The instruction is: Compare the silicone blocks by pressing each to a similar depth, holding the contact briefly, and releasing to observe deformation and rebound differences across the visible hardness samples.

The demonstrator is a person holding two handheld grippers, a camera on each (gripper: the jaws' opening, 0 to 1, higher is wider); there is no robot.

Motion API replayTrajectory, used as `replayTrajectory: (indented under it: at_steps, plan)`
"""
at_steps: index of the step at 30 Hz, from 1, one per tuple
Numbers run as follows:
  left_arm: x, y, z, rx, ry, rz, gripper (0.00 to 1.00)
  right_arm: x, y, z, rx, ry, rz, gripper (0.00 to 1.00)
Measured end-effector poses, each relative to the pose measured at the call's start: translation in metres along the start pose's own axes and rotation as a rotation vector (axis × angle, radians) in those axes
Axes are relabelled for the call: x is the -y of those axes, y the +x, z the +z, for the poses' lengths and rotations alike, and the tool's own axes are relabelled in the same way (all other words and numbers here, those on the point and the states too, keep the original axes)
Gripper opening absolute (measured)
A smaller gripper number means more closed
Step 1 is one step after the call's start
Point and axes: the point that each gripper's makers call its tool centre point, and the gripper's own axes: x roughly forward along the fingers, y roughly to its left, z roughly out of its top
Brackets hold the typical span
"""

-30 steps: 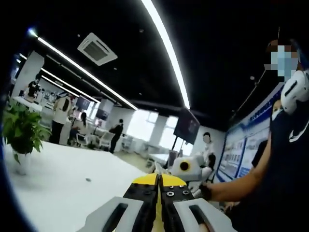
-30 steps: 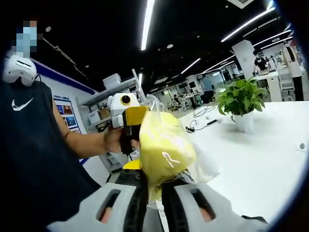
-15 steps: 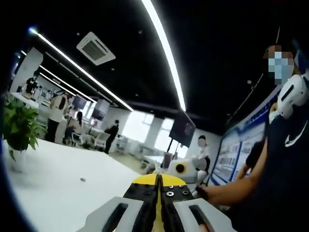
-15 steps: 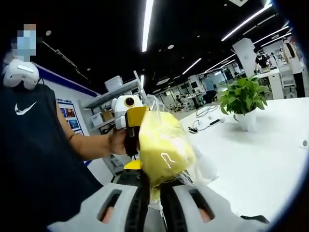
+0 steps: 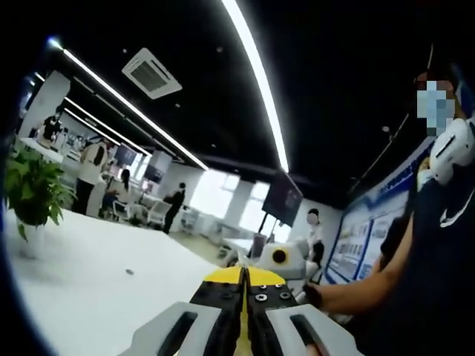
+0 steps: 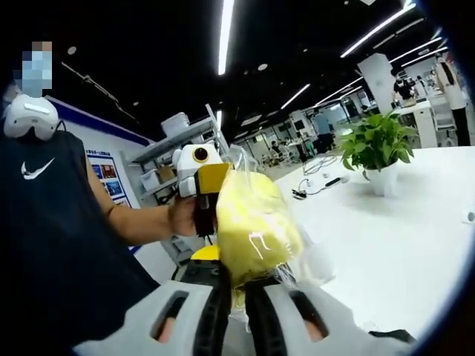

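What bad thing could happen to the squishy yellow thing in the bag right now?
The right gripper pinches the yellow block through its clear plastic bag, up in the air beside the white table. The bag looks slippery, so the block might slide out and drop. The squeeze could also tear the thin plastic. The left gripper sits very close behind the block, so the two tools might bump.

left gripper view: faces up-forward over white table (image 5: 96,289), plant (image 5: 33,194) far.
right gripper view: close behind yellow block (image 6: 252,226).
shared: same table, plant.
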Motion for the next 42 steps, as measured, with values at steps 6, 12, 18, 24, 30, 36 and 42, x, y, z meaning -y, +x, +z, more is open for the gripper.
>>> replayTrajectory:
  at_steps: [6, 12, 18, 24, 30, 36, 42]
  plan:
    - [0.007, 0.0, 0.001, -0.003, -0.003, 0.011, 0.0, -0.003, -0.001, 0.001, 0.012, -0.012, 0.0, 0.04]
    - [0.007, -0.004, -0.002, -0.018, 0.028, 0.016, 0.0, -0.005, 0.0, -0.004, 0.007, -0.005, -0.003, 0.04]
    - [0.018, -0.006, -0.009, -0.073, 0.025, -0.022, 0.0, -0.013, -0.001, -0.009, -0.002, -0.018, 0.012, 0.02]
    - [0.015, -0.001, -0.003, -0.041, 0.045, 0.002, 0.0, -0.008, -0.001, -0.002, 0.041, -0.003, -0.005, 0.05]
    - [0.014, 0.0, 0.001, -0.03, 0.042, 0.009, 0.0, -0.005, -0.001, 0.002, 0.054, -0.038, -0.019, 0.08]
    - [0.011, 0.001, 0.008, -0.001, 0.017, 0.011, 0.0, 0.004, 0.001, 0.009, 0.08, -0.099, -0.067, 0.11]
    - [0.008, 0.004, 0.016, 0.026, 0.002, 0.004, 0.0, 0.014, -0.002, 0.016, 0.089, -0.145, -0.132, 0.34]
